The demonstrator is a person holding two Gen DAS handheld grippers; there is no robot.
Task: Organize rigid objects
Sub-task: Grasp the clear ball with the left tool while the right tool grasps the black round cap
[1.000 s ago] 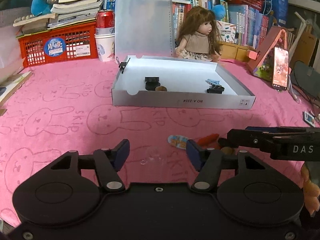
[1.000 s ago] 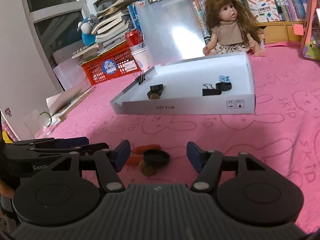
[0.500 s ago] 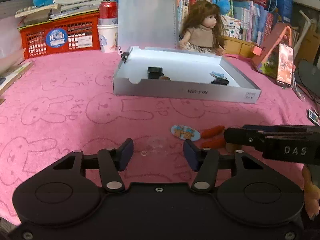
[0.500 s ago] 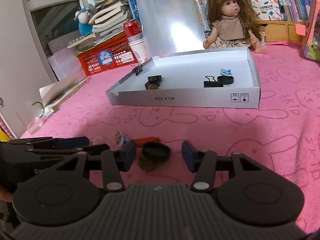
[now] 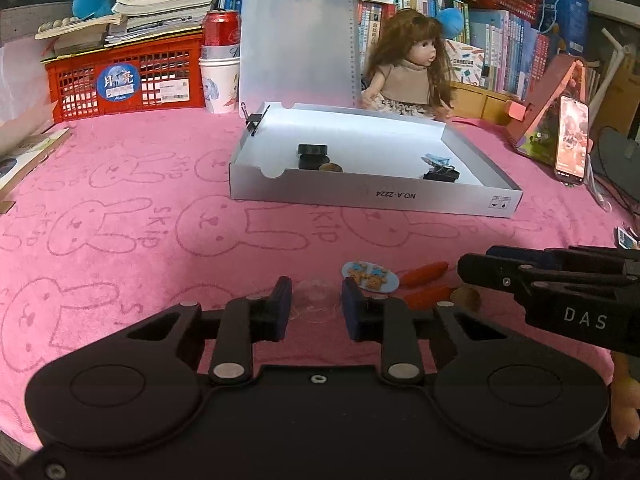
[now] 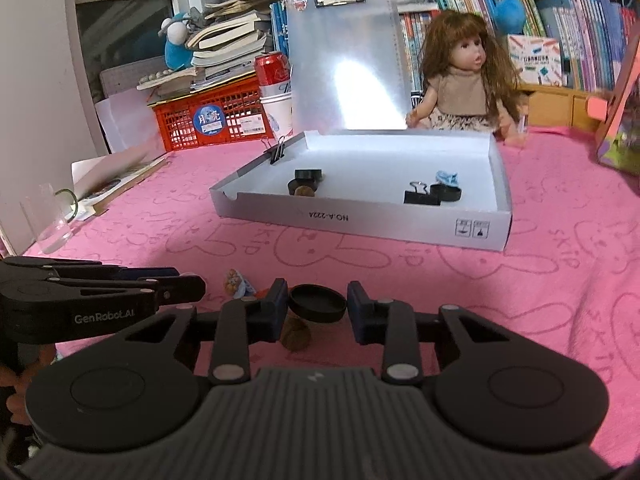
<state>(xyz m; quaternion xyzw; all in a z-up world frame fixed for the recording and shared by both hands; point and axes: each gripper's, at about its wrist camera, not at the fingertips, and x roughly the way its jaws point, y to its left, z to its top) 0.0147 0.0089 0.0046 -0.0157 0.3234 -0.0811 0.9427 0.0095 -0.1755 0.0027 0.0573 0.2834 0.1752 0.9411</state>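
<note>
Closest in, the left gripper (image 5: pixel 312 304) has a small clear plastic piece (image 5: pixel 314 298) between its blue pads; its jaws have just been closing, and whether they already press on it cannot be told. Just beside it lie an oval bear sticker (image 5: pixel 370 275), two orange sticks (image 5: pixel 425 273) and a brown nut (image 5: pixel 465 298), all crowded under the tip of the right gripper (image 6: pixel 317 306), which reaches in from the side. The right gripper's jaws have likewise just been closing around a round black cap (image 6: pixel 317 303); the pads stand at its edges, but contact is not clear. Both grippers tilt downward over the pink rabbit-print cloth (image 5: pixel 140 220) covering the table. Farther off sits a shallow white box (image 5: pixel 376 200) holding black caps (image 5: pixel 313 156) and a black binder clip (image 6: pixel 420 196), with another clip (image 6: pixel 276 152) on its left wall. Behind it stand a clear clipboard (image 5: pixel 298 36), a doll (image 5: pixel 410 68), a red basket (image 5: pixel 120 76), a red can (image 5: pixel 220 28) and shelves of books (image 5: pixel 500 44).
</note>
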